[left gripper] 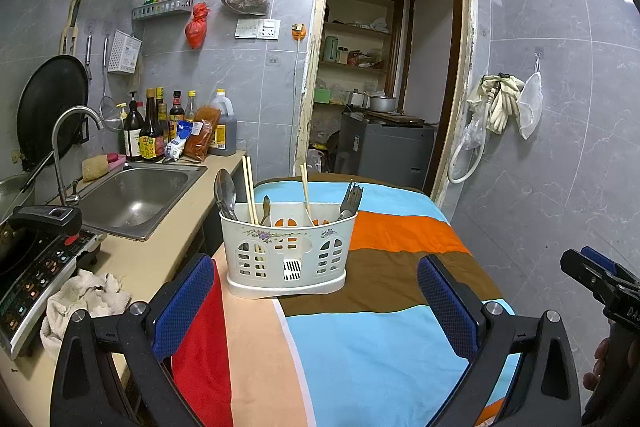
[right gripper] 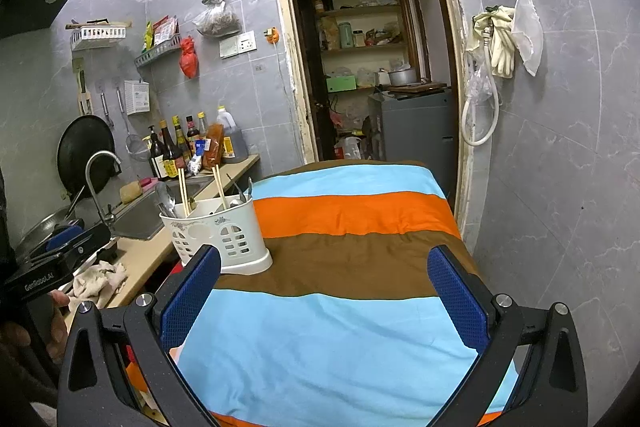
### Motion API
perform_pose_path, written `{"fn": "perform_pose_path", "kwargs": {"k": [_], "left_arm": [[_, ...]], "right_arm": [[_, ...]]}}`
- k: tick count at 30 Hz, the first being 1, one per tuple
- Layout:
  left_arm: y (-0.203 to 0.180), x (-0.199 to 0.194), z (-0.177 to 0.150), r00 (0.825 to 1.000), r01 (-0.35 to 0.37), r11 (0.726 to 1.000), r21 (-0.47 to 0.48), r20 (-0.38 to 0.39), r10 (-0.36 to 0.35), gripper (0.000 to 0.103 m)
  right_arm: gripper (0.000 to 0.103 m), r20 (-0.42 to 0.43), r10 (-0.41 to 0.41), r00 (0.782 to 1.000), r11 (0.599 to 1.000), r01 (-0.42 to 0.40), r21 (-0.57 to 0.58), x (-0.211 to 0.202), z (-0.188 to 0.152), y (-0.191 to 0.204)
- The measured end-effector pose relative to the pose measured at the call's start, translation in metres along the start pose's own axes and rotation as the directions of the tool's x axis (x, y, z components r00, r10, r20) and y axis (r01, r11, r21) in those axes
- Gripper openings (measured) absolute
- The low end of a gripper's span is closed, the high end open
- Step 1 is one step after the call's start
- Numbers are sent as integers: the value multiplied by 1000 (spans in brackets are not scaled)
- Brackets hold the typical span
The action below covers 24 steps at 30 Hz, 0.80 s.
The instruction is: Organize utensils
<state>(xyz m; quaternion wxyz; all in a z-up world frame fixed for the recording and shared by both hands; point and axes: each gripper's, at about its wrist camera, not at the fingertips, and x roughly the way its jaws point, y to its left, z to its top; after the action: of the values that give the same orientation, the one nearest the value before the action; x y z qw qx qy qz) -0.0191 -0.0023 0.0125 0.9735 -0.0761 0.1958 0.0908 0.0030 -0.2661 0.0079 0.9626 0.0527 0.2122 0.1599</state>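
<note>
caddy (left gripper: 286, 251): 1 | chopsticks (left gripper: 249, 189): 3 | spoons (left gripper: 225, 193): 2; one large, one small (left gripper: 266, 209) | forks (left gripper: 351, 199): 2, tightly bunched; count unsure | grippers: 2

The utensil caddy (left gripper: 286, 255) stands on the cloth-covered bench (left gripper: 384, 339) at its left edge, holding a spoon (left gripper: 225, 193), chopsticks (left gripper: 250, 189) and forks (left gripper: 351, 201). Left of it lies the sink (left gripper: 134, 197), with sauce bottles (left gripper: 150, 131) behind the sink and a rag (left gripper: 84, 301) before it.
</note>
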Motion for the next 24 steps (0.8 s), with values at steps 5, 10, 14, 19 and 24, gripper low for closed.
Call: {"fn": "perform_pose_path", "kwargs": {"k": [5,10,14,19,24], "left_arm": [[0,0,0,1000,-1,1000,0,1,1,102],[2,1,2,1000,-1,1000,-1,-1,1,102],[3,1,2,1000,0,1000,1,-2,0,102],[4,1,2,1000,2,1000,1,-1,-2,102],[3,1,1,1000,1,1000,0,-1,-1,102]], "right_arm": [[102,1,3,1000,1000,-3,-1,1,0,0],[102,0,2,1000,1000,-2,-1,1,0,0],[102,0,4,1000,1000,-4,-2,1,-1,1],[102,0,2,1000,1000,-2,-1,2,-1,1],[102,-1,2,1000,1000,-2,-1,2,-1,1]]}}
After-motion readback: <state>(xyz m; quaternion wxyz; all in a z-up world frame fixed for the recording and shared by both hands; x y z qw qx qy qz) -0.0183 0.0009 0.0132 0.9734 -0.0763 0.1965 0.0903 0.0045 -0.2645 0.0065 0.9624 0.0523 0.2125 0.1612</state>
